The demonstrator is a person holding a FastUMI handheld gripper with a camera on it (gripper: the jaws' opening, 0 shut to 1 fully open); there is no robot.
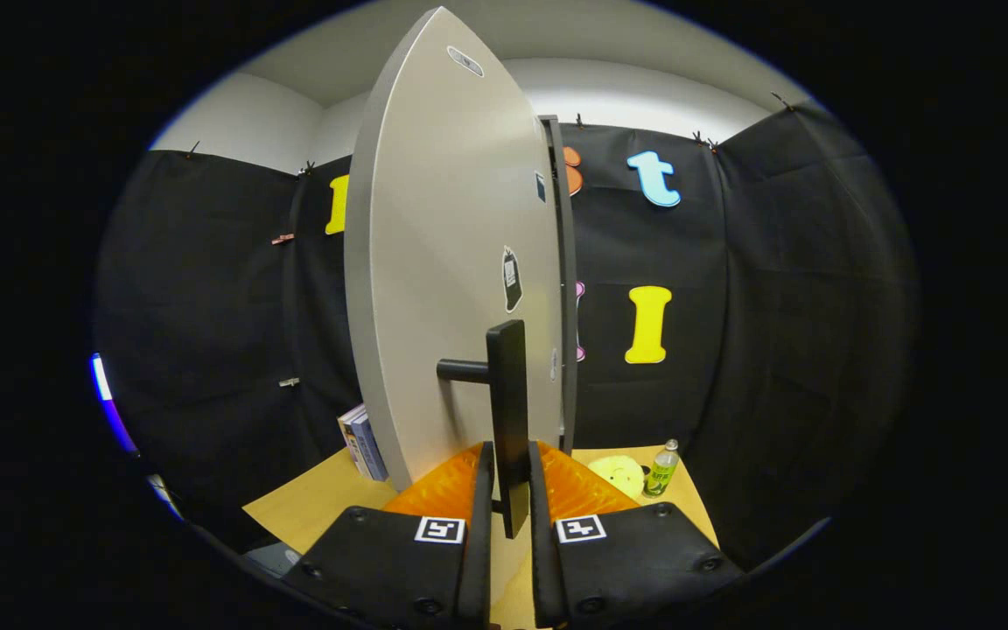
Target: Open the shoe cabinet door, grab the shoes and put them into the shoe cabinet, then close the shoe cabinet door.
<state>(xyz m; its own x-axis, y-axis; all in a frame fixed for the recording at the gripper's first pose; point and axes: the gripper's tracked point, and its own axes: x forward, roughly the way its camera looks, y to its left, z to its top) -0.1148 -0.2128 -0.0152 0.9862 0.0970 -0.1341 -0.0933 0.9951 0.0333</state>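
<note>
The hand-held gripper point(511, 490) sits at the near end of the scene with its two fingers drawn in close on either side of a black vertical bar handle point(508, 411), and both appear to press on its lower end, so the gripper is clamped on the handle. The handle stands off on a short black peg from a tall silver-grey cabinet door point(451, 262), which rises just beyond the fingers and is seen almost edge-on, swung partly away from the dark edge of the cabinet frame point(565, 289) at its right. A small dark tag point(512, 278) is stuck on the door above the handle. Whether the door is being opened or closed cannot be told. No shoes are visible, and the cabinet's inside is hidden behind the door, so it is unclear whether the shoes are already stored. Further out on the light wooden tabletop point(311, 512), a few upright books point(362, 442) stand to the left of the door, while a round yellow object point(618, 474) and a small green bottle point(662, 468) stand to the far right.
</note>
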